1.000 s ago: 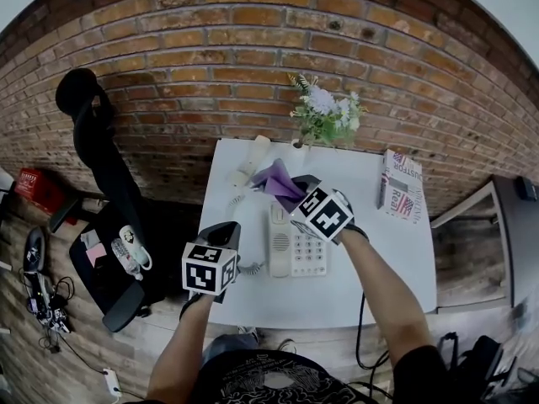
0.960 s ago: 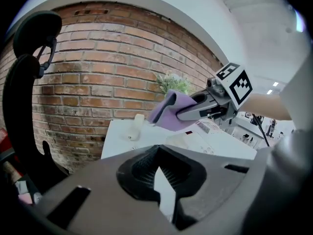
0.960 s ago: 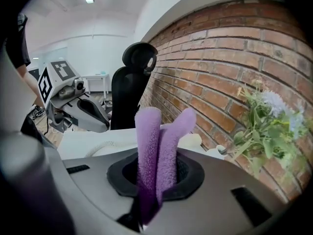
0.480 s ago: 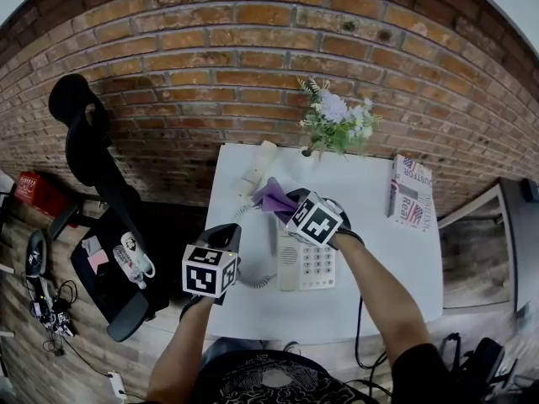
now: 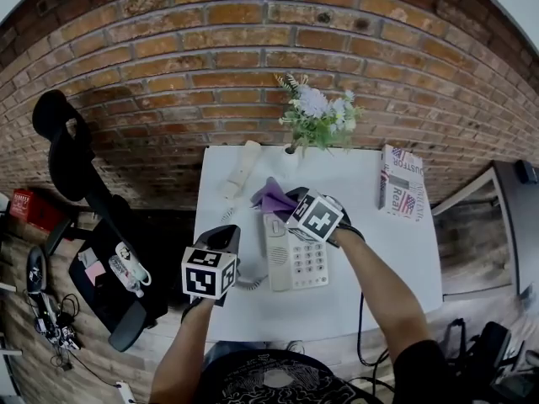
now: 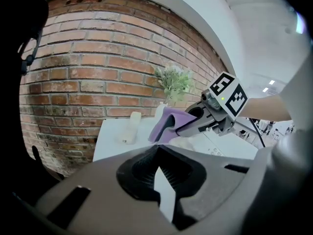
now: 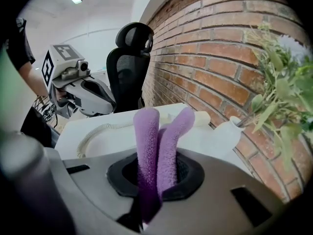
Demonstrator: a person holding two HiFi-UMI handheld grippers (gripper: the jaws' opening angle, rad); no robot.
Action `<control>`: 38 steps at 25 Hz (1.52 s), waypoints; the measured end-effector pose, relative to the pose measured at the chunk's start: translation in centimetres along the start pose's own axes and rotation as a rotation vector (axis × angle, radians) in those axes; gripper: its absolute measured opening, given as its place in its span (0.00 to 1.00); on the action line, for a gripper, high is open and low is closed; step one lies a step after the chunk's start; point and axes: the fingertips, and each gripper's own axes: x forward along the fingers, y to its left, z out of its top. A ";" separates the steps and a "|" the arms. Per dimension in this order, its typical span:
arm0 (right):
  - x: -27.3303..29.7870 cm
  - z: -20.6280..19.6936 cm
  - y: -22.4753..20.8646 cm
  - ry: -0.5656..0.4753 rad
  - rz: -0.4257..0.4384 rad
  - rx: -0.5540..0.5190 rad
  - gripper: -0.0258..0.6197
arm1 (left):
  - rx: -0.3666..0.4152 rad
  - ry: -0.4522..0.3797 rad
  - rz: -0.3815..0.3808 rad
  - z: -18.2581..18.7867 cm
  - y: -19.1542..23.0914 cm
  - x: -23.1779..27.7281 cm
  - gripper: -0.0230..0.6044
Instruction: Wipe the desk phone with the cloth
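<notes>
White tabletop [image 5: 383,251] at centre frame holds the cream push-button desk phone [image 5: 296,261]. My right gripper [image 5: 285,204] clamps the purple fleecy cloth [image 5: 271,195] at its upper edge; my left gripper [image 5: 224,232] is closed, empty. I'd press flat, stroking lightly.

Cloth [image 5: 274,197] further left over phone [image 5: 307,263]

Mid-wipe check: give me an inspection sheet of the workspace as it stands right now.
Surface: white table against a brick wall.
Job's things: desk phone, its handset off and lying near the wall; purple cloth at the phone's far end.
Clutter: vase of flowers; book.
Grippers: right gripper shut on the cloth; left gripper shut, empty, left of the phone.
Cables: coiled cord beside the phone; dark cable hanging below the table's front edge.
Surroundings: office chair on the left.
</notes>
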 end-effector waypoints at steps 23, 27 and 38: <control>-4.4 -5.8 -4.1 -0.013 -0.083 0.175 0.11 | 0.025 0.020 -0.043 0.1 -2.9 1.9 0.05; -5.3 -7.0 -5.0 -0.026 -0.107 0.244 0.11 | 0.029 0.023 -0.050 0.1 -3.6 2.1 0.05; -9.7 -7.8 -5.2 -0.135 -0.228 0.329 0.11 | 0.056 -0.004 -0.044 1.5 -5.9 1.0 0.05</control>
